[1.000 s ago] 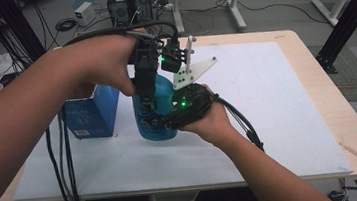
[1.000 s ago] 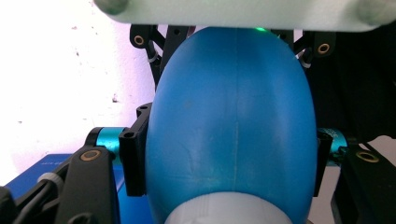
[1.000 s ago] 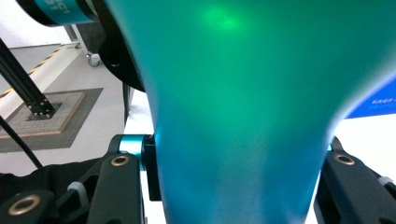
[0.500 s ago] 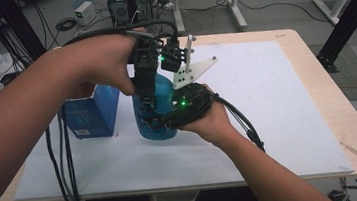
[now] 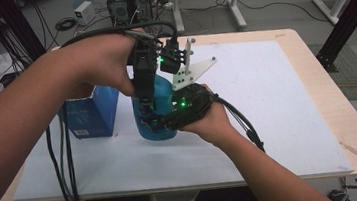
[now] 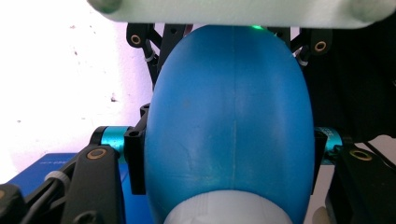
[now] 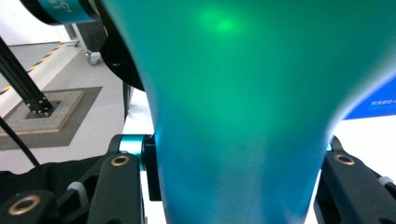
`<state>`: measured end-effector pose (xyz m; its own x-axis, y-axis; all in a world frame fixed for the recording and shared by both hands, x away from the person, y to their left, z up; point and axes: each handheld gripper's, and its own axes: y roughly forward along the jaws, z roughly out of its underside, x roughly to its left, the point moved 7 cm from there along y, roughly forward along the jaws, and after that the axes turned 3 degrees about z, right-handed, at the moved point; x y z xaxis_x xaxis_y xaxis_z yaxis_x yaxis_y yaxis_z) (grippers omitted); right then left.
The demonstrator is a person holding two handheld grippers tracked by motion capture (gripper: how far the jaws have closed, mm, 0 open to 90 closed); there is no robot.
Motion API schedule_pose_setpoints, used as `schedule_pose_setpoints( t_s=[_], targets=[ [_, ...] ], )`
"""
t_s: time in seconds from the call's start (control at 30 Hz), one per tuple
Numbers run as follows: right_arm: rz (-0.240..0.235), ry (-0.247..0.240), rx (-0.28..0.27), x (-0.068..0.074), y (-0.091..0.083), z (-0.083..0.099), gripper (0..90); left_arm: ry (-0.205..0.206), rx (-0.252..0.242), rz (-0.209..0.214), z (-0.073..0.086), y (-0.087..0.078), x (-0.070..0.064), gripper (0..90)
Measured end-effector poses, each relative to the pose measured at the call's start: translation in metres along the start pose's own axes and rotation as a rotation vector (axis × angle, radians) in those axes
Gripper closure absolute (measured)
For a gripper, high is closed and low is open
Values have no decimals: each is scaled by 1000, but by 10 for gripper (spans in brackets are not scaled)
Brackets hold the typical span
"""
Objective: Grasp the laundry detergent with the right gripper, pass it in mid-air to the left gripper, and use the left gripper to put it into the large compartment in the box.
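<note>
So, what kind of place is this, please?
Probably a lab or workshop: black metal frames stand on the floor, electronic boxes sit among cables behind the table, where both grippers hold a blue bottle.

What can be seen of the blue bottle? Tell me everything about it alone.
The blue bottle stands upright on the white table cover, beside a blue box. It looks like smooth, slightly see-through plastic with a mould seam down its rounded body and a white part at its top end, probably a cap. The left tongs come down from above and close on its upper part; the right tongs clamp it from the side, lower down.
</note>
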<state>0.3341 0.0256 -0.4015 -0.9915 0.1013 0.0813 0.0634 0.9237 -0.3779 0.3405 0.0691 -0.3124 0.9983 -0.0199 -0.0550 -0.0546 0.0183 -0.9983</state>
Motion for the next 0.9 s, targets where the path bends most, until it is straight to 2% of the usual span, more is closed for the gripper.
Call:
schedule_pose_setpoints(
  t_s=[0.1, 0.3, 0.4, 0.47, 0.73, 0.9],
  targets=[
    [-5, 0, 2, 1, 0, 0, 467, -11, 5, 6, 0, 1, -2, 393],
    [-4, -3, 23, 2, 0, 1, 440, -6, 9, 2, -1, 2, -2, 392],
    [0, -24, 33, 3, -3, 1, 382, -5, 7, 8, -3, 2, -1, 392],
    [-1, -17, 56, 4, -6, 2, 311, -11, 9, 8, -2, 2, -1, 392],
    [64, 0, 112, -7, -35, 9, 132, -54, -2, 10, 5, -4, 3, 391],
    [78, -3, 146, -14, -53, 10, 121, -103, -16, 32, 12, -13, 4, 389]
  ],
)
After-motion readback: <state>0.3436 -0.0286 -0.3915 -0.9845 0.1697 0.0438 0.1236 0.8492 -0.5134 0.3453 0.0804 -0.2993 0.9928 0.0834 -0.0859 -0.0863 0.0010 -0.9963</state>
